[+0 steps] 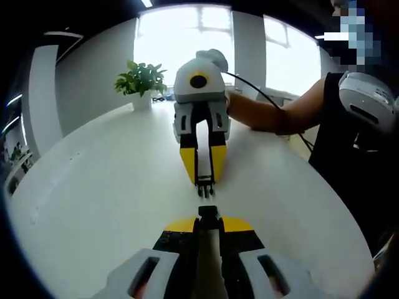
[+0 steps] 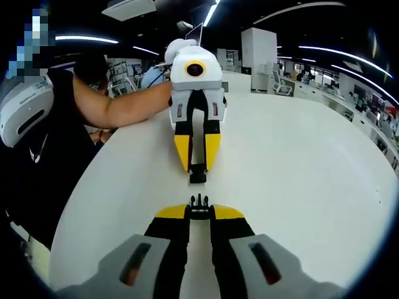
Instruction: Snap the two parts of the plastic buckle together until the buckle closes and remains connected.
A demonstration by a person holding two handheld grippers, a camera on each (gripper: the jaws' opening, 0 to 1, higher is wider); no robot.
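While each gripper pinches its half of the buckle over the white table (image 1: 93,187), we line them up nose to nose. Our left gripper (image 1: 207,215) clamps the socket half (image 1: 207,210); our right gripper (image 2: 199,210) clamps the pronged half (image 2: 199,202). A small gap separates them. We judge it best to keep both halves level and centred, then push straight until the prongs click

Counting up here: two grippers (image 1: 206,219) (image 1: 205,182) facing off, two buckle halves (image 2: 199,206) (image 2: 197,175) sitting between them, one potted plant (image 1: 141,84), one white table (image 1: 106,187).
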